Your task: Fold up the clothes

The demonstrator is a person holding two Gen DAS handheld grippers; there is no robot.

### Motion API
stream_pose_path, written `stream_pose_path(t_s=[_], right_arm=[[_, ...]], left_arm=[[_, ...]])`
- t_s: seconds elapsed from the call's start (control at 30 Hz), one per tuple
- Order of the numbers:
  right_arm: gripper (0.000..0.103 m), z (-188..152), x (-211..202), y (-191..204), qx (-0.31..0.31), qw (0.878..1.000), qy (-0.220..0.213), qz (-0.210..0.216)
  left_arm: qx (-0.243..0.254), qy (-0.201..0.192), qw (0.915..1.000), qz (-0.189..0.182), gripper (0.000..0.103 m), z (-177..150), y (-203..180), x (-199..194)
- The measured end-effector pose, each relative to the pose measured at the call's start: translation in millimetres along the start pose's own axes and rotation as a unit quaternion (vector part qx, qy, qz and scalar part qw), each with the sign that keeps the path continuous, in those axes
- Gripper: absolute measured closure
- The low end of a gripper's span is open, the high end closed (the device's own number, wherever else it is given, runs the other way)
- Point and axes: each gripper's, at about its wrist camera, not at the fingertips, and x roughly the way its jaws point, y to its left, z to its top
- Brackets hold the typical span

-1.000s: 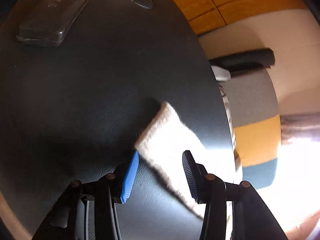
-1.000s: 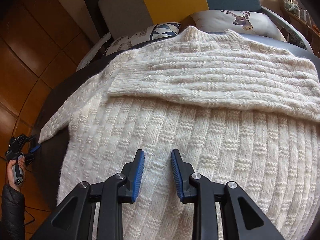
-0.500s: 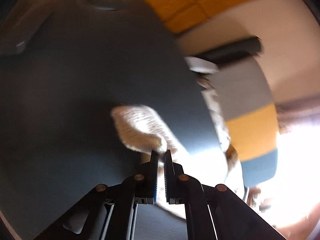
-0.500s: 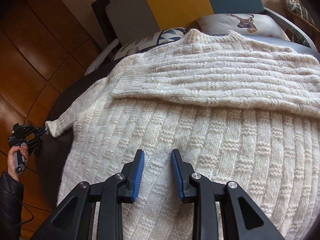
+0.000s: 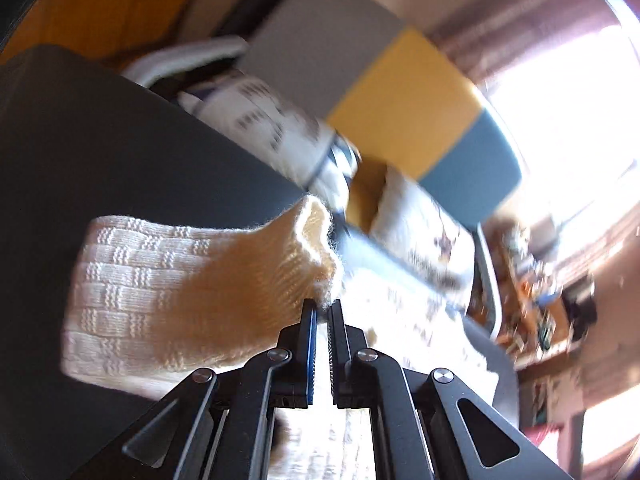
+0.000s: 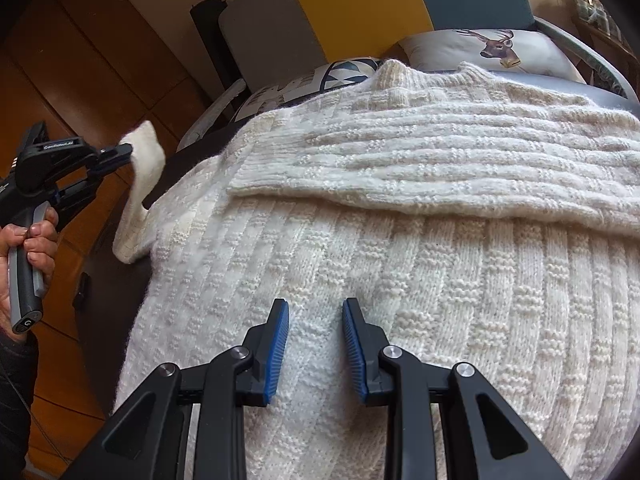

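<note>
A cream knitted sweater (image 6: pixel 400 248) lies spread on a dark surface (image 5: pixel 100 140), collar toward the pillows. One sleeve (image 6: pixel 440 160) is folded across its chest. The other sleeve (image 5: pixel 180 280) is lifted off the surface at the left, and my left gripper (image 5: pixel 323 306) is shut on its cuff edge. In the right wrist view the left gripper (image 6: pixel 126 152) shows at the far left, carried by a person's hand (image 6: pixel 32 240), with the cuff (image 6: pixel 148 156) hanging from it. My right gripper (image 6: pixel 316 308) stands open low over the sweater's body, with flat fabric under the gap.
A deer-print pillow (image 6: pixel 492 52) and a geometric-print pillow (image 6: pixel 312 80) lie beyond the collar. Behind them stand grey, yellow and blue panels (image 6: pixel 348 12). Wood panelling (image 6: pixel 80 60) is on the left. A cluttered shelf (image 5: pixel 540 300) is at the right by a bright window.
My left gripper closed on the sleeve cuff, then lifted it and carried it toward the sweater's body, rolling as it went. The right gripper has stayed in place.
</note>
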Motion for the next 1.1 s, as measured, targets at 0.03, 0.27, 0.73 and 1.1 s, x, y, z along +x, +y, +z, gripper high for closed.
stream_pose_path(t_s=[0.03, 0.27, 0.73, 1.1], right_arm=[[0.075, 0.2, 0.0, -0.2, 0.0, 1.0, 0.0, 0.001], [0.075, 13.5, -9.4, 7.4, 0.013, 1.0, 0.004, 0.028], [0.075, 80.1, 104.2, 48.1, 0.279, 0.92, 0.062, 0.267], [0.075, 88.7, 158.0, 81.5, 0.321, 0.931, 0.044, 0.167]], left_arm=[[0.008, 0.013, 0.9999, 0.002, 0.098, -5.3, -7.7, 7.5], [0.038, 0.078, 0.9963, 0.002, 0.092, -36.3, -17.0, 39.3], [-0.076, 0.027, 0.9953, -0.054, 0.063, -45.6, 100.7, -56.3], [-0.135, 0.022, 0.9873, -0.08, 0.063, -63.9, 158.5, -71.6]])
